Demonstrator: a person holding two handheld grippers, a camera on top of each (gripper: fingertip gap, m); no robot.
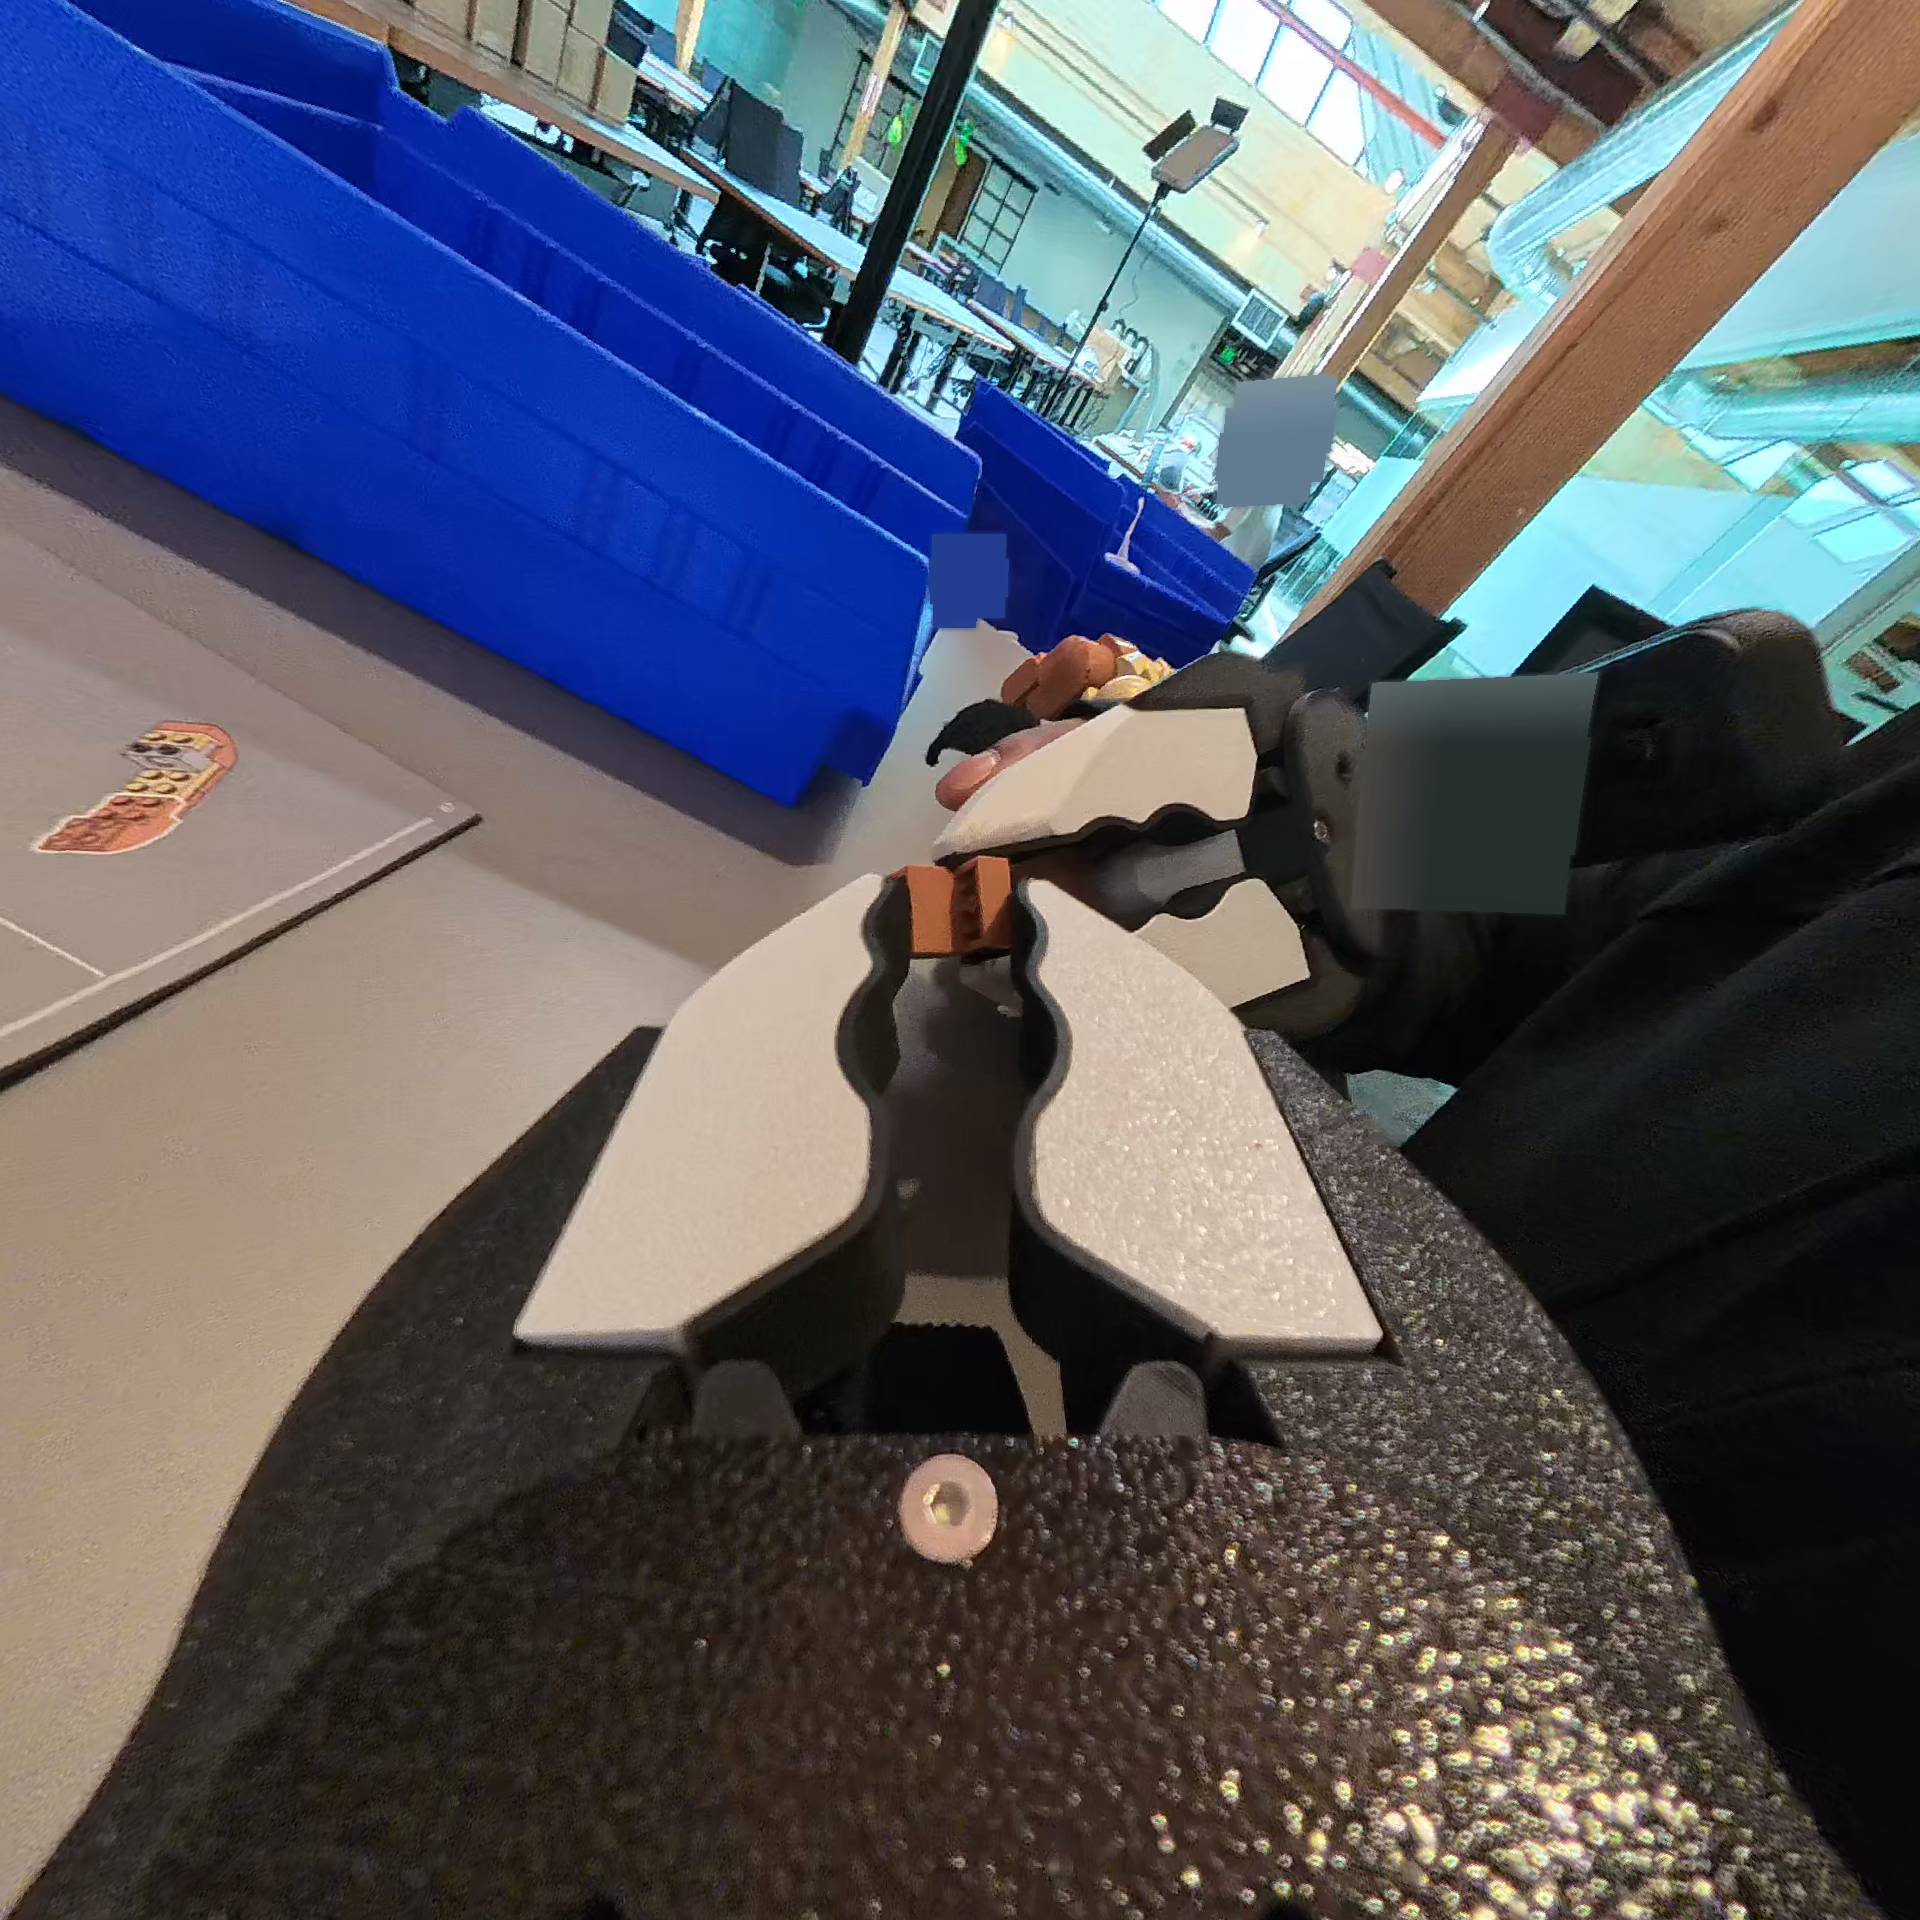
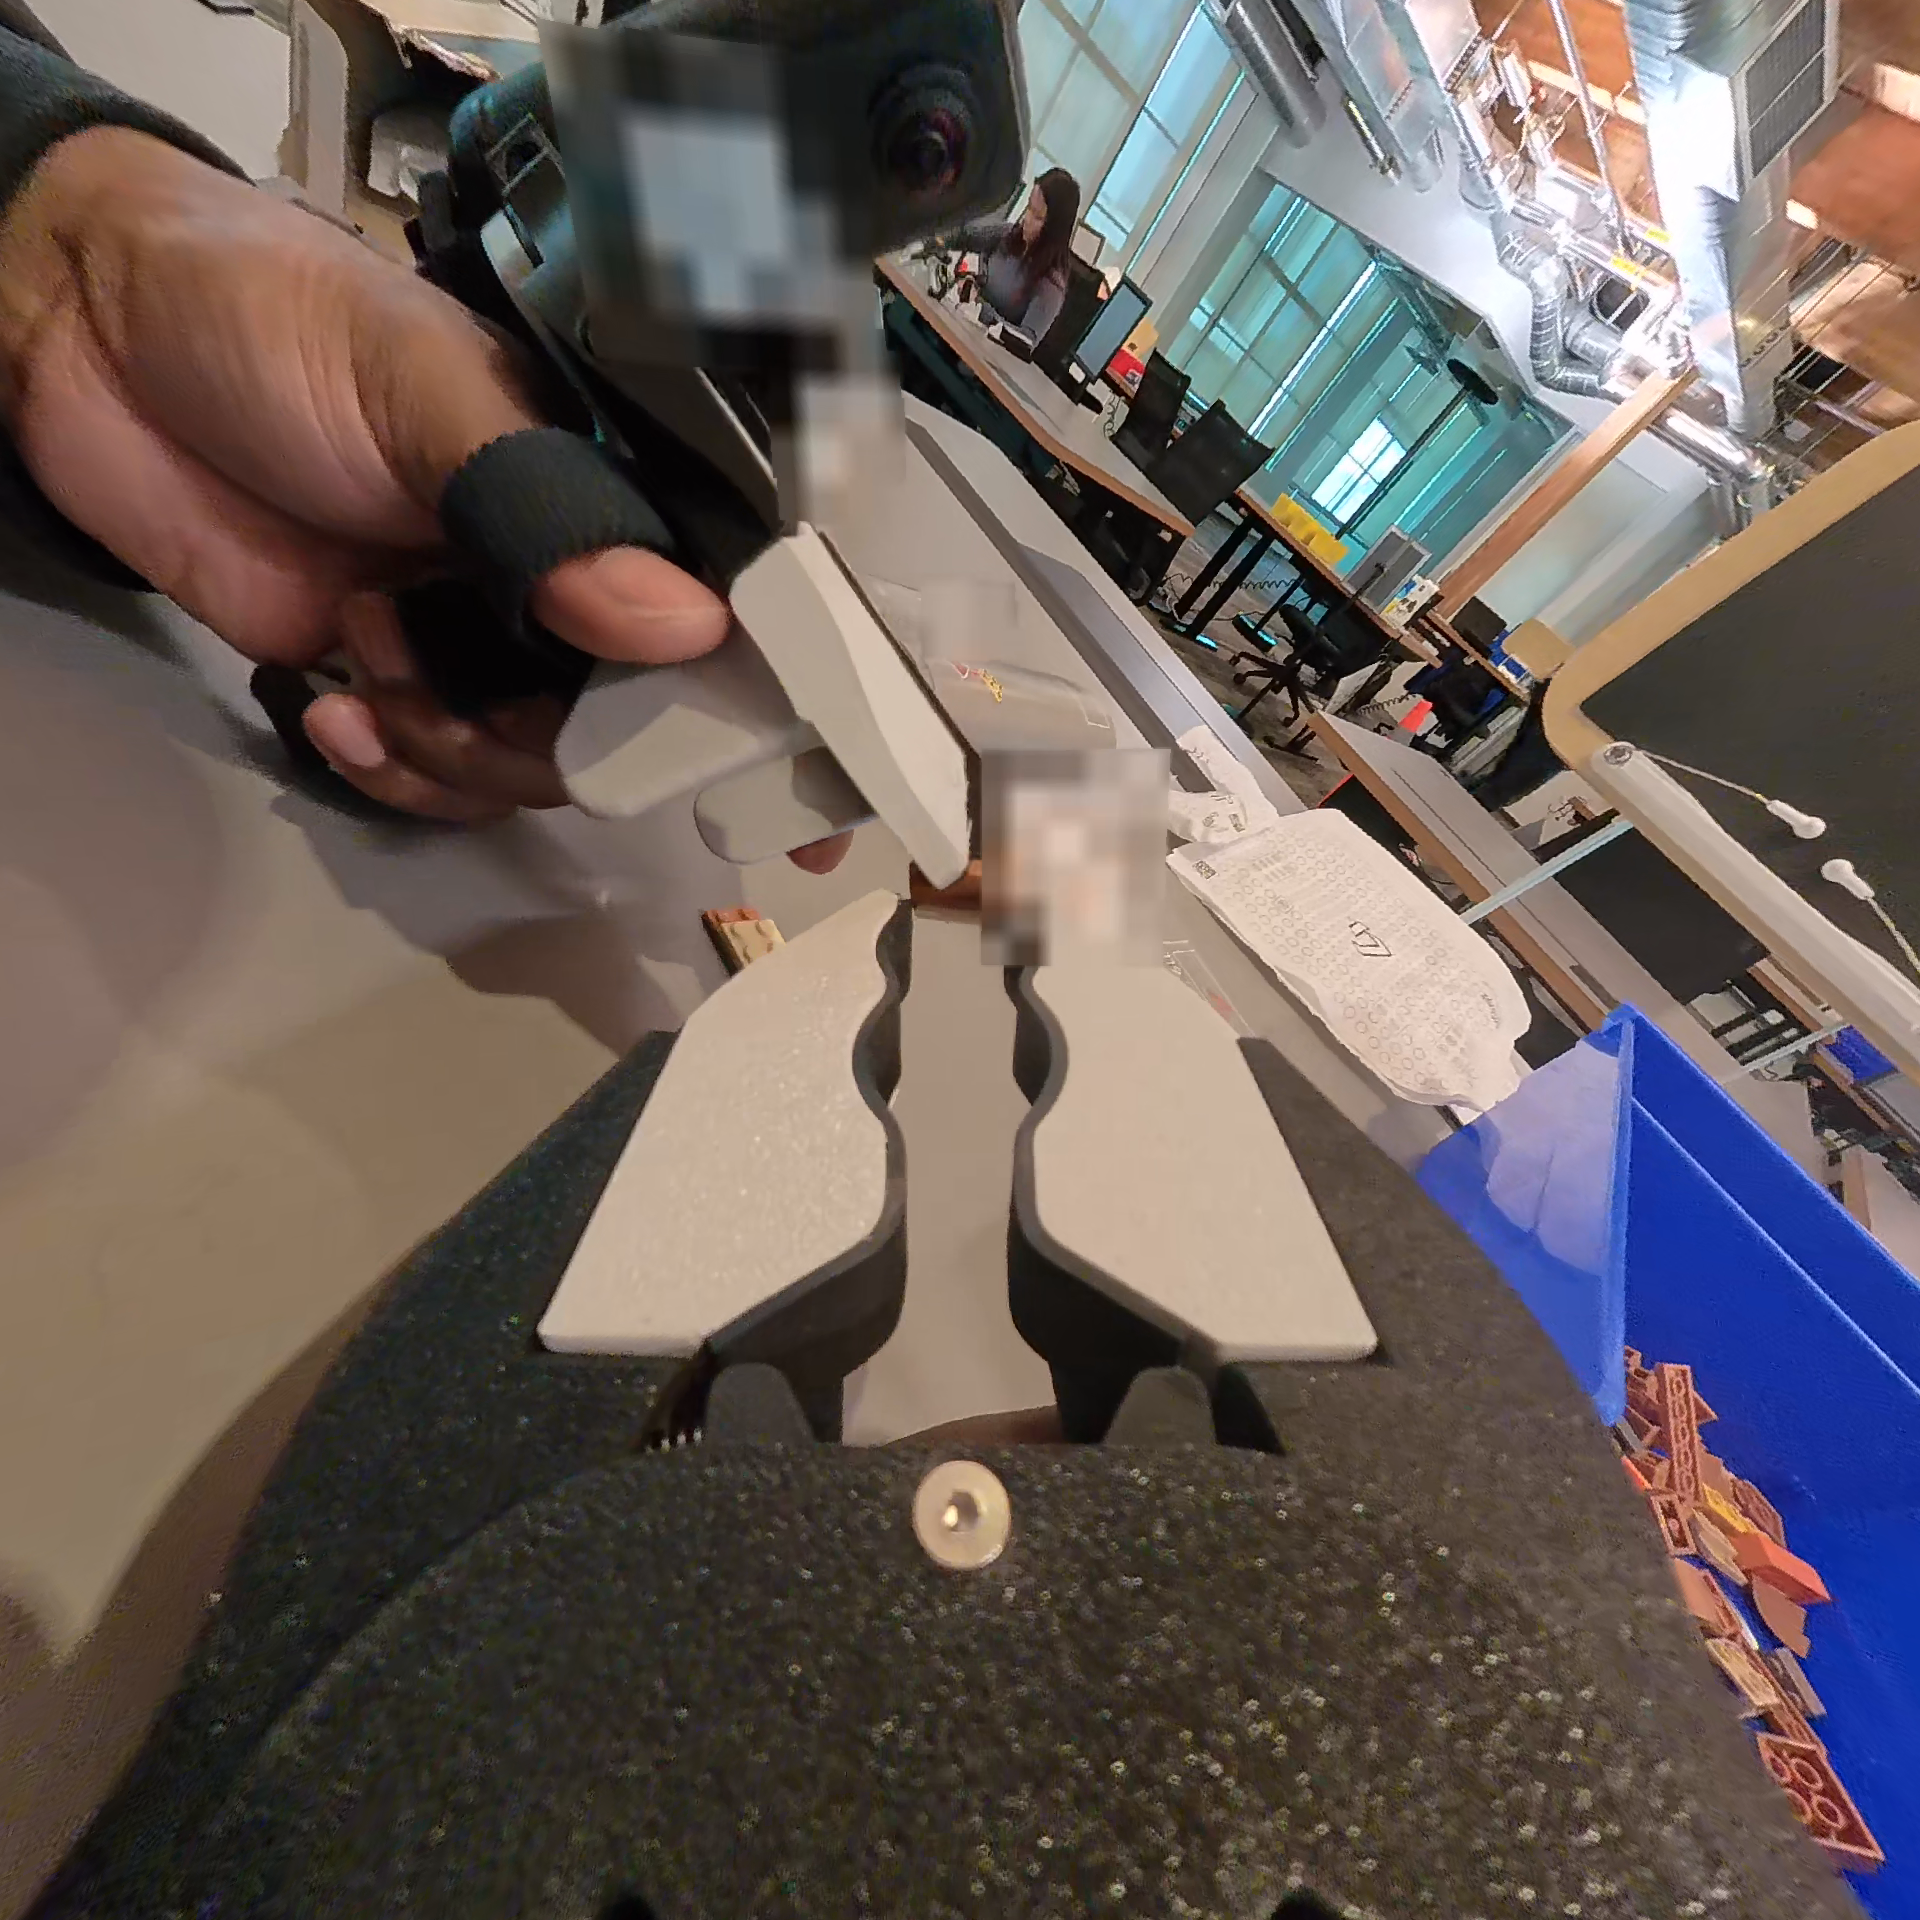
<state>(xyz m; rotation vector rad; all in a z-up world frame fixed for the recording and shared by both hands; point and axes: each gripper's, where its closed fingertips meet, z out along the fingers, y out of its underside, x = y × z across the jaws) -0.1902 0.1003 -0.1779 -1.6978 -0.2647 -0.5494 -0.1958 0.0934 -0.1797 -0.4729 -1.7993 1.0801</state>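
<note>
In the left wrist view my left gripper is shut on a small brown brick, held at the fingertips above the grey table. My right gripper comes in from the right. Its upper finger lies on the brick's top, and its lower fingertip is hidden behind my left finger. In the right wrist view the brick sits at my right gripper's tips. A blurred patch hides the right tip. The left gripper's finger reaches down onto the brick from the upper left.
Blue bins line the table's far side, beside a grey mat with a brick picture. A pile of brown and tan bricks lies behind. A small tan plate, a crumpled white bag and a blue bin of bricks are nearby. Less than 4 cm separates the two grippers' tips.
</note>
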